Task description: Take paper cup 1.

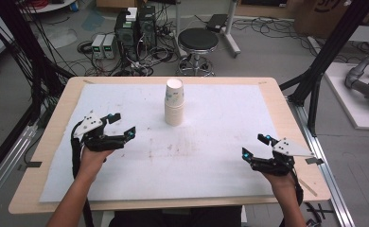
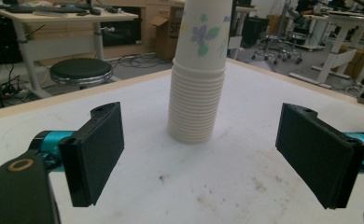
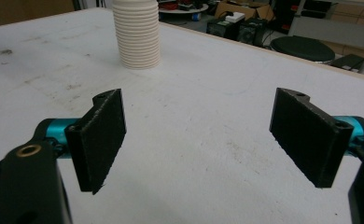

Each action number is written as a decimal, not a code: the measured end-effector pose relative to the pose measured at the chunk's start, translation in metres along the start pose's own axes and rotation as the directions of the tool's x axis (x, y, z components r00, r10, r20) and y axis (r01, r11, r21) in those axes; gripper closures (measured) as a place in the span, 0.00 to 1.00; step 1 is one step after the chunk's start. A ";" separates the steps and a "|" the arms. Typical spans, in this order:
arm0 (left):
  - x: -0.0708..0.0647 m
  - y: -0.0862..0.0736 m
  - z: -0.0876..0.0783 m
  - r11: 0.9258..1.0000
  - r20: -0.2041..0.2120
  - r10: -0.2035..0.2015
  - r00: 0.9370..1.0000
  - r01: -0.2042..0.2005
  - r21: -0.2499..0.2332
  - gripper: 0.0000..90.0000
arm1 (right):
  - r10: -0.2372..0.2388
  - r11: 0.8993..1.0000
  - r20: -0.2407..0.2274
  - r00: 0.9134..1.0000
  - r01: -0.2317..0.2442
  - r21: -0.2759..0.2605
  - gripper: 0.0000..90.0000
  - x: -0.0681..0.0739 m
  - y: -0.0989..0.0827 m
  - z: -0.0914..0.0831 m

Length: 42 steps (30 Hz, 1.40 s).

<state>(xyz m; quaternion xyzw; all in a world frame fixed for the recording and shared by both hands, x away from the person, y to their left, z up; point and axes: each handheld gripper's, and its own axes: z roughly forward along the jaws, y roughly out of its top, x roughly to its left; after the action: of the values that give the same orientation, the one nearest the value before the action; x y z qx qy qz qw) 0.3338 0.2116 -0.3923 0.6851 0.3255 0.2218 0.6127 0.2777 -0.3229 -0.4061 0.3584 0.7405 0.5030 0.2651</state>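
Observation:
A tall stack of white paper cups (image 1: 174, 102) stands upside down on the white mat, slightly back of the table's middle; the top cup bears a small flower print. The same stack (image 2: 198, 74) rises straight ahead in the left gripper view, and its ribbed lower part (image 3: 136, 33) shows far off in the right gripper view. My left gripper (image 1: 123, 125) hovers open to the left of the stack, a short way from it. Near the front right of the mat my right gripper (image 1: 255, 146) is open too, with nothing between its pads.
The white mat (image 1: 206, 151) covers most of the wooden table (image 1: 59, 111) and has faint brown stains. Behind the table stand a black stool (image 1: 198, 42), computer boxes (image 1: 135, 28) and tangled cables on the floor. Black frame posts flank both sides.

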 end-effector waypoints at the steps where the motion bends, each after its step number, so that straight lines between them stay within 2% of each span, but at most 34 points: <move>1: 0.000 0.000 0.000 1.000 0.000 0.000 1.000 0.000 0.000 0.17 | 0.000 1.000 0.000 1.000 0.000 0.000 0.21 0.000 0.000 0.000; 3: 0.000 0.011 0.007 1.000 0.021 0.010 1.000 -0.010 0.003 0.17 | -0.007 1.000 0.000 1.000 0.007 0.004 0.21 0.000 0.000 0.000; 8: 0.002 0.024 0.017 1.000 0.038 0.018 0.999 -0.019 0.012 0.17 | -0.003 1.000 0.001 1.000 0.003 -0.002 0.21 0.000 0.001 -0.001; 10: 0.004 0.037 0.026 0.999 0.053 0.030 0.998 -0.032 0.026 0.17 | -0.004 1.000 0.000 1.000 0.004 -0.001 0.21 0.000 0.002 -0.002; 11: 0.004 0.037 0.026 0.999 0.053 0.030 0.998 -0.032 0.026 0.17 | -0.005 1.000 0.001 1.000 0.005 -0.001 0.21 0.000 0.002 -0.001; 12: 0.005 0.046 0.033 0.999 0.066 0.032 0.997 -0.034 0.028 0.17 | -0.005 1.000 0.000 1.000 0.005 0.000 0.21 0.000 0.002 -0.001; 13: 0.005 0.046 0.033 0.999 0.066 0.032 0.997 -0.034 0.028 0.17 | -0.005 1.000 -0.001 1.000 0.005 -0.001 0.21 0.000 0.002 -0.001; 18: 0.006 0.067 0.054 0.998 0.091 0.046 0.995 -0.050 0.042 0.17 | 0.001 1.000 0.001 1.000 -0.001 0.000 0.21 -0.001 0.002 -0.001; 28: 0.005 0.087 0.085 0.996 0.117 0.040 0.992 -0.048 0.069 0.17 | 0.005 1.000 0.006 1.000 -0.005 -0.006 0.21 -0.002 0.002 -0.004; 32: 0.004 0.096 0.104 0.995 0.119 0.035 0.992 -0.045 0.087 0.17 | 0.008 1.000 0.006 1.000 -0.008 -0.013 0.21 -0.003 0.003 -0.005; 35: 0.004 0.098 0.112 0.995 0.126 0.027 0.992 -0.039 0.090 0.17 | 0.011 1.000 0.005 1.000 -0.011 -0.013 0.21 -0.004 0.003 -0.005; 42: 0.001 0.106 0.142 0.993 0.125 0.030 0.992 -0.044 0.114 0.17 | 0.016 1.000 0.007 1.000 -0.015 -0.020 0.21 -0.005 0.003 -0.006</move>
<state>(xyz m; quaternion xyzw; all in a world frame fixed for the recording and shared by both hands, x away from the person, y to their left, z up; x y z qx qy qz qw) 0.4526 0.1096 -0.3093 0.7379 0.2868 0.1710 0.5865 0.2770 -0.3299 -0.4009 0.3633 0.7315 0.5111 0.2675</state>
